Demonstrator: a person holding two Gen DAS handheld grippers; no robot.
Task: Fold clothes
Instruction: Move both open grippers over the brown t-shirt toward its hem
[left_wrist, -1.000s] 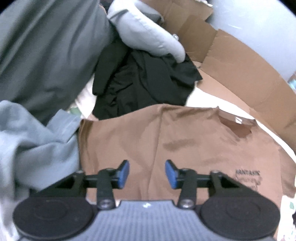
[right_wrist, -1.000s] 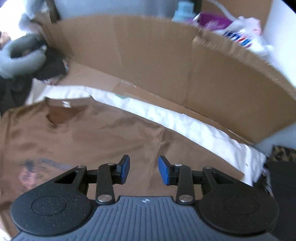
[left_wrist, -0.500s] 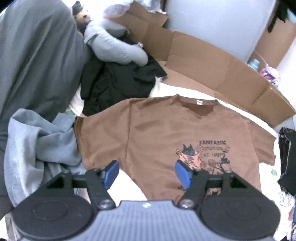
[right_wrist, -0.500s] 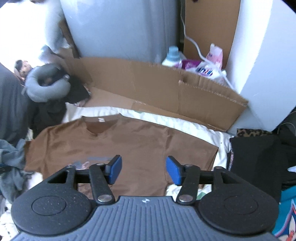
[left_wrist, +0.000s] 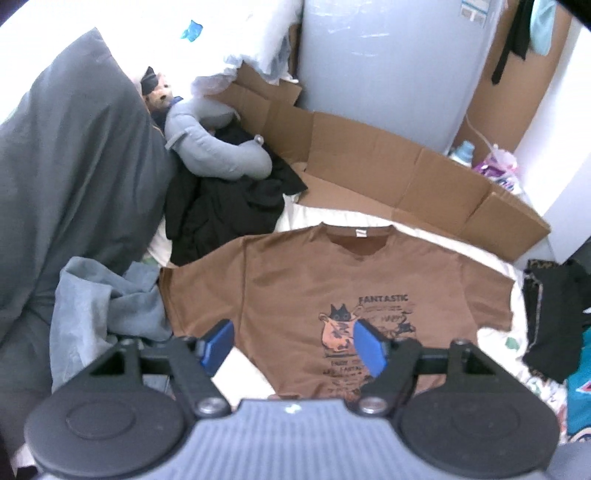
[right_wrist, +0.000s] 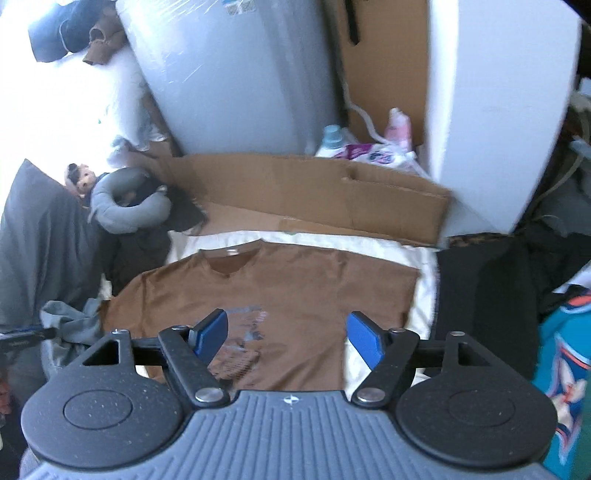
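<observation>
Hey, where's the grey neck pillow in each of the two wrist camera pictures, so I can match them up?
Left wrist view: grey neck pillow sits upper left of centre, on the black clothes beyond the brown T-shirt.
Right wrist view: grey neck pillow sits at the left edge, mid-height, left of the brown T-shirt.
Shared landmark: the flattened cardboard behind the shirt.

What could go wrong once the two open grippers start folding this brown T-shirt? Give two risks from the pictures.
The grey-blue garment touches the brown T-shirt at its sleeve, so the left gripper might pinch both. The right gripper hovers where the white sheet could get caught with the shirt's edge.
</observation>
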